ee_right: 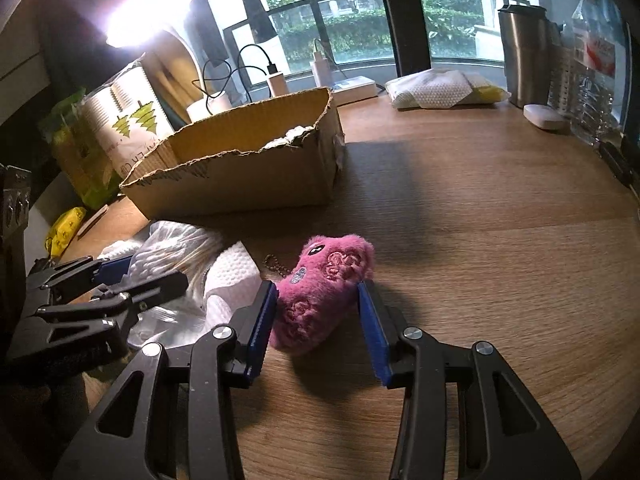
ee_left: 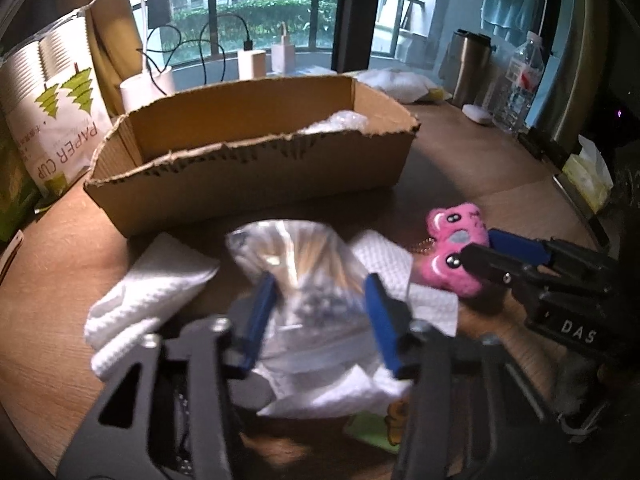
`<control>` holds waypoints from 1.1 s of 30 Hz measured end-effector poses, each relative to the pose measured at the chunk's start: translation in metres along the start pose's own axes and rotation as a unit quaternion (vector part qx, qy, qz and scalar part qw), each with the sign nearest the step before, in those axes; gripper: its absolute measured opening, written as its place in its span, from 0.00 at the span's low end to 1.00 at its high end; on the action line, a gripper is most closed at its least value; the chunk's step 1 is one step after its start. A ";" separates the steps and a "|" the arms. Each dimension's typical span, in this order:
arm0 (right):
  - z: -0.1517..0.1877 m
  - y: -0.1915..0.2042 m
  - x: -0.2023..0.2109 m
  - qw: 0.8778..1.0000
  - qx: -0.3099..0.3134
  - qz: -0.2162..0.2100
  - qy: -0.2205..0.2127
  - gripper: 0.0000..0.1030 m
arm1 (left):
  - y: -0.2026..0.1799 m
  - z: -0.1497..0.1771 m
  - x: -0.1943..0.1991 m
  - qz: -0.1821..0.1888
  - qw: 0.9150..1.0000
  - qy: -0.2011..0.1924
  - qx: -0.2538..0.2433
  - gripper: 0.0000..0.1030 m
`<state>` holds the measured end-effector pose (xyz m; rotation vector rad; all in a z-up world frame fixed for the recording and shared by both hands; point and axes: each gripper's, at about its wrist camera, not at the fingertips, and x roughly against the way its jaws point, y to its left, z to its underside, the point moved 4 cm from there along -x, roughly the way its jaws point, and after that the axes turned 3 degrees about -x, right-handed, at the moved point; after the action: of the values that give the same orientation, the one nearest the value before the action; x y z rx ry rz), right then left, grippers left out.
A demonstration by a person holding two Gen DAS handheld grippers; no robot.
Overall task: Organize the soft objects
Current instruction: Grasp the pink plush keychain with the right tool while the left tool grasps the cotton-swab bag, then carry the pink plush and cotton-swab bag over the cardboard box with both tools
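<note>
The left gripper straddles the clear plastic bag on white cloths, jaws apart; light, slippery, best pinched mid-body; the right gripper brackets the pink plush toy on the surface, jaws apart; soft, squashy.

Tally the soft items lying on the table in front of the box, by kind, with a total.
Pink plush toy: 1, between the right claw fingers
Clear plastic bag: 1, between the left claw fingers
White cloths: 2 visible
Total: 4
</note>
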<state>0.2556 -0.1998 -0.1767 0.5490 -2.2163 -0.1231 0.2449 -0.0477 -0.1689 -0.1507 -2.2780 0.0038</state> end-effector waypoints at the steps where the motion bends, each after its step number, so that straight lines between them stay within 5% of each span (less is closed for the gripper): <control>1: 0.000 0.000 0.001 1.000 0.000 0.000 -0.001 0.44 | 0.000 0.000 0.001 0.002 1.000 -0.001 0.000 0.39; 6: 0.000 -0.004 0.006 1.000 -0.002 0.008 -0.007 0.38 | 0.003 -0.001 0.006 0.007 1.000 -0.007 0.001 0.35; 9: 0.001 -0.005 0.009 1.000 0.004 0.018 -0.012 0.19 | 0.004 -0.002 0.012 0.011 1.000 -0.014 0.004 0.34; 17: 0.003 -0.003 0.012 0.999 0.012 0.028 -0.013 0.05 | 0.007 -0.007 0.035 0.017 0.999 -0.045 0.006 0.34; 33: -0.009 0.009 0.035 0.998 0.028 0.039 -0.044 0.03 | 0.033 -0.010 0.062 0.021 0.997 -0.077 0.024 0.34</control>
<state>0.2394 -0.2060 -0.1439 0.4944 -2.3294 -0.0461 0.2156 -0.0087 -0.1168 -0.1771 -2.4254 0.0955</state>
